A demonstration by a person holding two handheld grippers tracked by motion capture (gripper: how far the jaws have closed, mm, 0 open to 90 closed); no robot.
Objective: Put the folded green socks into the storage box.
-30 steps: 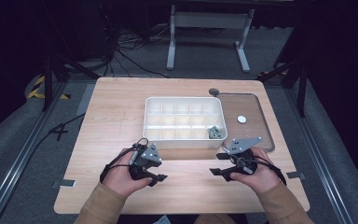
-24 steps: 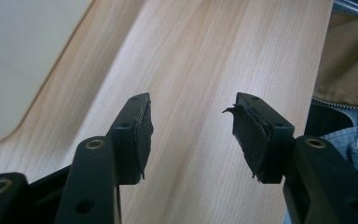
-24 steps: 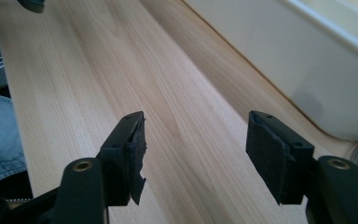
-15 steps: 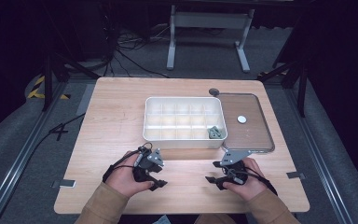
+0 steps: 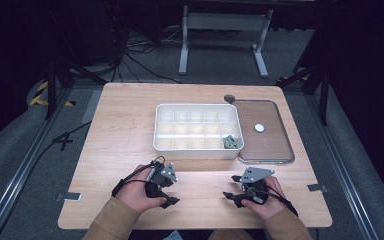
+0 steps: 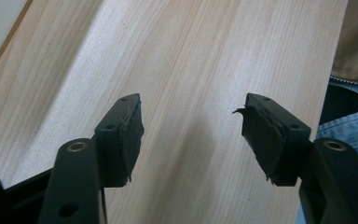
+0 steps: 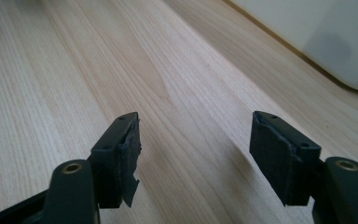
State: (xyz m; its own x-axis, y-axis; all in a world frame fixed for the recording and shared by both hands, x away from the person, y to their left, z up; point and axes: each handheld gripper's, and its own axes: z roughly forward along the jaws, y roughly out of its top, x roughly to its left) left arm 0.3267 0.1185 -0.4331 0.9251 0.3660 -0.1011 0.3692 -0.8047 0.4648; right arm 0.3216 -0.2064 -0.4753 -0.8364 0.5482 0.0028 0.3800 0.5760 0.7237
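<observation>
A white compartment box stands at the middle of the wooden table, with a small grey-green object in its front right compartment. My left gripper rests low near the table's front edge, open, nothing between its jaws. Near the front edge on the right, my right gripper is open and empty too, its jaws pointing left. A corner of the white box lies ahead of it on the right.
The box's clear lid lies flat to the right of the box, a small white disc on it. A dark round thing sits behind the lid. A denim-clad leg shows past the table edge.
Both hands have drawn back toward the front edge of the table and lowered. The jaws of both grippers stay open. Box and lid have not moved.
</observation>
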